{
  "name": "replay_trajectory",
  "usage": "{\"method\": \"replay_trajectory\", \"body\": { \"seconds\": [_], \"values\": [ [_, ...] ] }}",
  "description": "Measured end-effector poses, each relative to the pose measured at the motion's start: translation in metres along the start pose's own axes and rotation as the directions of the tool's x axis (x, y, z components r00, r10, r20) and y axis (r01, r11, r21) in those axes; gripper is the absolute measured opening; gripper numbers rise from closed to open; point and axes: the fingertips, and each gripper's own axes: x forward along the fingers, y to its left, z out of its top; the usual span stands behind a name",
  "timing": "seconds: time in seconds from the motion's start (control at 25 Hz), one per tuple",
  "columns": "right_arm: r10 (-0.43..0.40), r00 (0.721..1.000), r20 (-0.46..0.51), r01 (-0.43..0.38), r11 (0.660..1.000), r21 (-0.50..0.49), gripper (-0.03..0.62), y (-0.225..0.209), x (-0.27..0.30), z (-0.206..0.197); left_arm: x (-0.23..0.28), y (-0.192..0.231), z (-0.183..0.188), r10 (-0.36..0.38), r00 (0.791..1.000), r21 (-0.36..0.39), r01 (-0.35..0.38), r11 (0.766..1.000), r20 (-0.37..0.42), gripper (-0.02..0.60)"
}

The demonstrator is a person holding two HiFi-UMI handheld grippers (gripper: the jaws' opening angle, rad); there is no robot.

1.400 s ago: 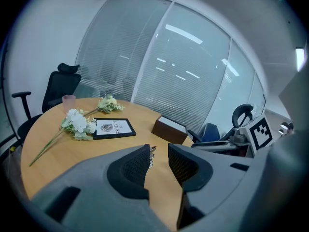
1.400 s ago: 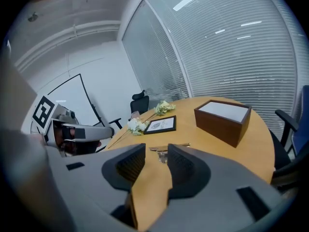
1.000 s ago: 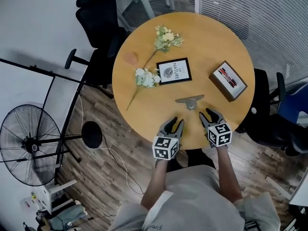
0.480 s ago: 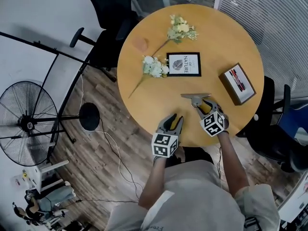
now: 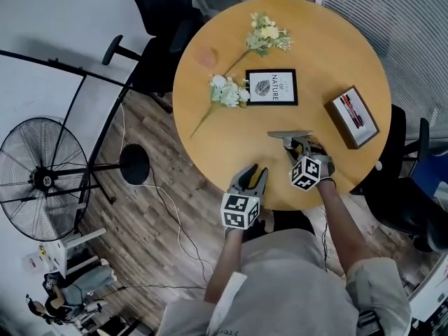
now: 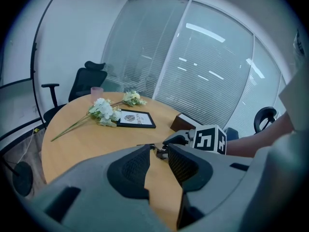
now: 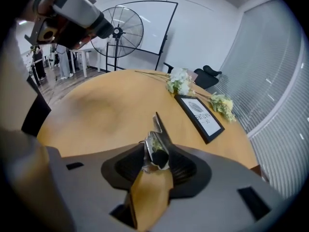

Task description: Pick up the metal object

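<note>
- A round wooden surface (image 5: 210,117) fills the middle of the head view, with the person standing at its near edge.
- A standing fan (image 5: 43,180) is on the floor well off the left edge, and a black office chair (image 5: 157,16) sits at the far-left edge.
- A flat box (image 5: 352,116) lies near the right edge, well apart from the working area.
- A framed print (image 5: 271,87) lies near the centre, with white flower stems (image 5: 225,93) just beside it on the left.
- The left tongs (image 5: 250,175) hover over the near edge, spread a little with nothing between them.
- The right tongs (image 5: 302,147) tilt down over the near-right part of the surface. Their jaws have just been opening and stand wide.
- The metal object (image 7: 157,146), a small flat blade with a stubby handle, lies on the surface near the near-right edge. Its handle end sits between the right jaws, and the pads do not appear to press it yet.
- Judged step: closing on the handle. A good grip likely means lowering until the pads straddle the handle, centring it, then squeezing evenly before lifting straight up.
- The thin blade may pivot or slip if it is caught off-centre.
- Bare wood surrounds the object, so there is room to move. The near edge is close, so lifting upward seems safer than dragging toward the person.
</note>
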Motion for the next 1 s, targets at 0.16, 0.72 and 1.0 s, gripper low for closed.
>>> {"method": "replay_trajectory", "body": {
  "seconds": [0.16, 0.72, 1.0],
  "values": [
    [-0.053, 0.998, 0.016, 0.053, 0.998, 0.018, 0.124, -0.004, 0.001, -0.002, -0.013, 0.008, -0.003, 0.02, 1.0, 0.002, -0.02, 1.0, -0.005, 0.105],
    [-0.208, 0.978, 0.015, 0.208, 0.978, 0.001, 0.097, -0.007, 0.002, -0.001, -0.059, 0.025, -0.015, 0.057, 0.998, 0.026, -0.057, 0.998, -0.025, 0.106],
    [-0.205, 0.978, -0.021, 0.206, 0.977, 0.045, 0.094, -0.004, 0.005, 0.0, -0.074, 0.023, -0.017, 0.029, 0.999, 0.067, -0.028, 0.997, -0.017, 0.105]
  ]
}}
